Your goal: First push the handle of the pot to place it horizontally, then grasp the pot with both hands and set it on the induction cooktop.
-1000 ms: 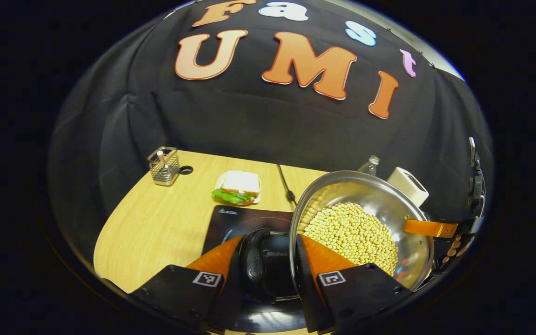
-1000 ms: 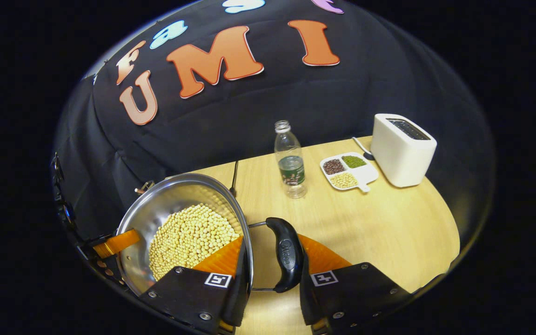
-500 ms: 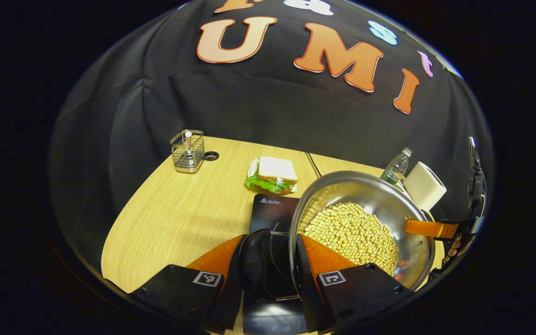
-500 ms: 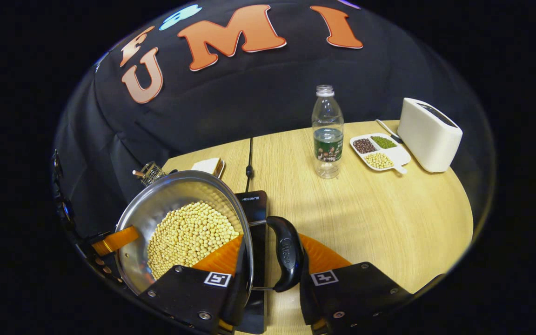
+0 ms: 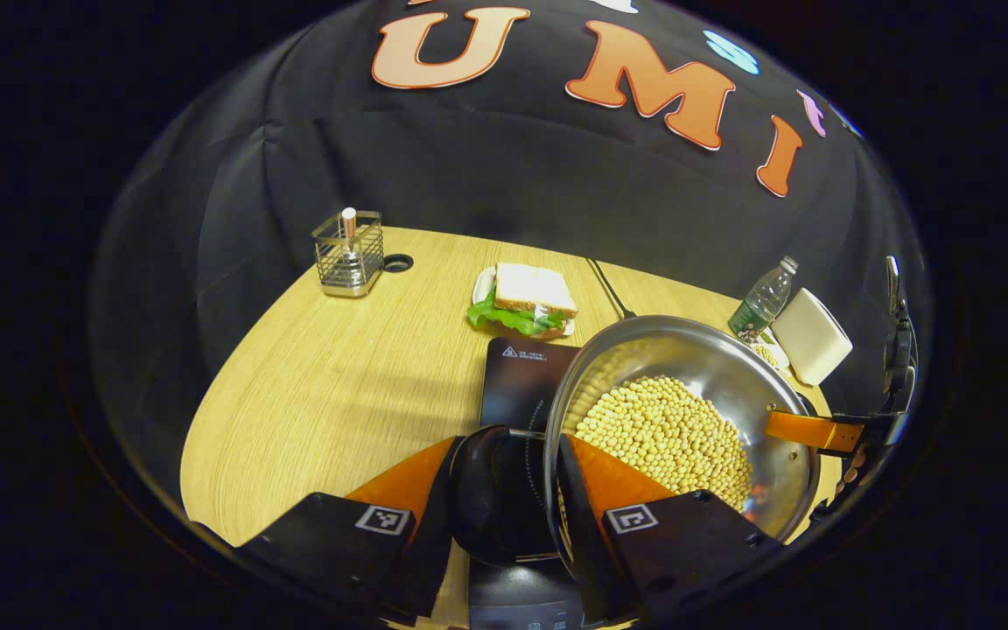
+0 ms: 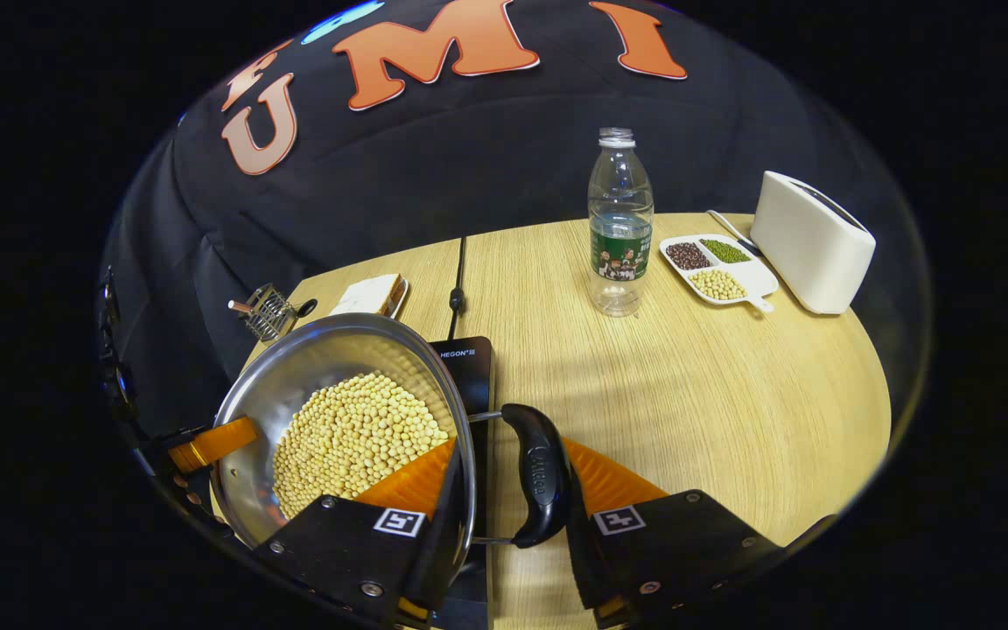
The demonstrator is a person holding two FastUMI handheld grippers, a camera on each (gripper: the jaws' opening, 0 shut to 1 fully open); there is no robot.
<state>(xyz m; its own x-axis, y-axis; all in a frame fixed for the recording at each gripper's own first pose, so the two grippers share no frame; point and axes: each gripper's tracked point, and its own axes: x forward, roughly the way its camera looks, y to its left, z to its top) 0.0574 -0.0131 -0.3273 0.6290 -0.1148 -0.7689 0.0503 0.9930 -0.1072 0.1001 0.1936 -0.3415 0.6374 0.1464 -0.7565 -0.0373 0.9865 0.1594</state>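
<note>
The left gripper is clamped on the pot's one side handle, its jaws spanning handle and rim. The right gripper pinches the other handle likewise, so the pot of beans hangs level between both, probably to keep the load from spilling. The induction cooktop lies just beneath it on the table. Ahead of the right gripper stand one bottle, one divided dish and one toaster.
</note>
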